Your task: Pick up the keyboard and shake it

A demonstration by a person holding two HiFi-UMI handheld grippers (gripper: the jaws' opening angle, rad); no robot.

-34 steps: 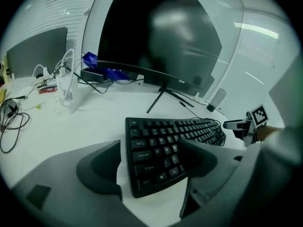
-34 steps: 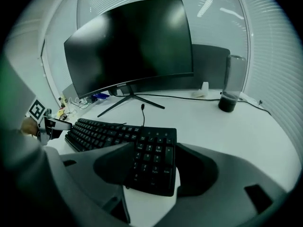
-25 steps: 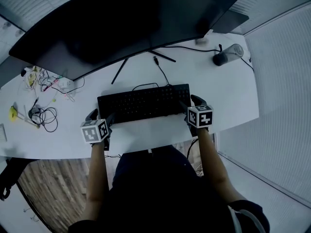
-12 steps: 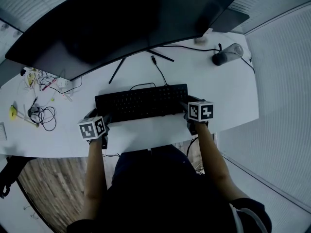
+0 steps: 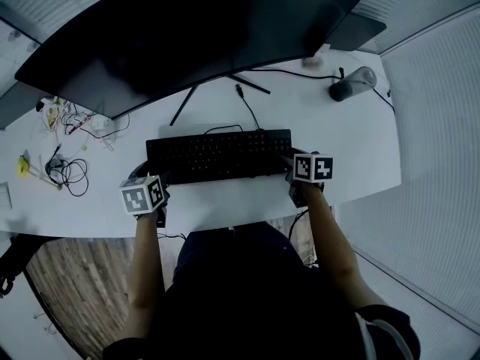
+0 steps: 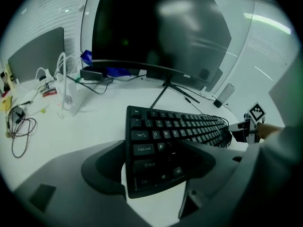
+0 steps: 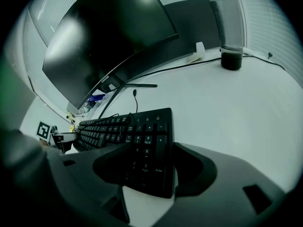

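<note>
Head view: one black keyboard [image 5: 217,156] lies flat on the white desk [image 5: 345,148], near the front edge. Its long axis runs left to right and its key rows face up. There are two grippers, one at each end. The left gripper [image 5: 162,184] sits at the keyboard's left end and the right gripper [image 5: 288,163] at its right end. One wide dark monitor [image 5: 187,28] stands beyond the keyboard, and its thin stand legs come down just behind it. One cord [image 5: 247,111] runs from the keyboard's far edge toward the monitor. One dark container [image 5: 351,83] stands far right, well apart. A tangle of cables [image 5: 67,172] lies to the left.

Left gripper view: the jaws stand wide and are closing, with the keyboard's left end between them. A strip of desk shows between the far jaw and the keyboard's edge. The keyboard stretches away toward the right gripper.

Right gripper view: the jaws stand wide around the keyboard's number-pad end. The far jaw lies against its edge. The near jaw overlaps the keys, so I cannot tell whether it presses.
</note>
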